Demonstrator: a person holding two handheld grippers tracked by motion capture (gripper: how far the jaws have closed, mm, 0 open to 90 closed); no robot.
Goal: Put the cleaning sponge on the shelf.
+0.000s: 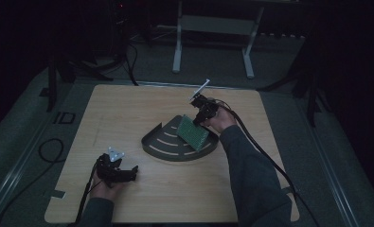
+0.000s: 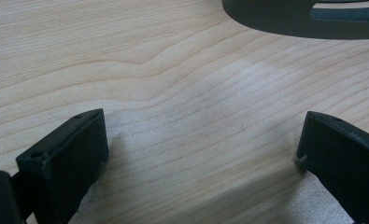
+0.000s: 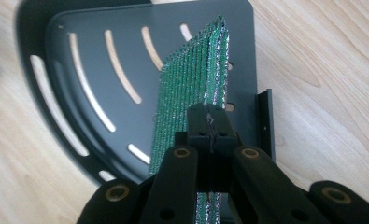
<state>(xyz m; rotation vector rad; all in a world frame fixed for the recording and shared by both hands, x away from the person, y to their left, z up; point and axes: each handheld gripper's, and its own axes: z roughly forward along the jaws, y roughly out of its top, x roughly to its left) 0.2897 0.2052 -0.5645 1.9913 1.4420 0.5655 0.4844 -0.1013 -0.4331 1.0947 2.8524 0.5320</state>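
resting near the front left corner of the wooden table (image 1: pixel 142 198), the left gripper (image 1: pixel 120 173) sits low in the person's left hand (image 1: pixel 104 189), its two black jaws spread wide with bare wood grain between them and nothing held. farther in, around the middle of the table, lies a dark quarter-round slotted tray (image 1: pixel 168 144), its curved rim toward the front edge. the right gripper (image 3: pixel 209 122) has its jaws pressed together on the upper edge of a green perforated circuit board (image 3: pixel 187 93), pinching it. the board stands tilted on edge over the tray's right part, its lower edge down at the tray floor; whether it touches there is not clear.
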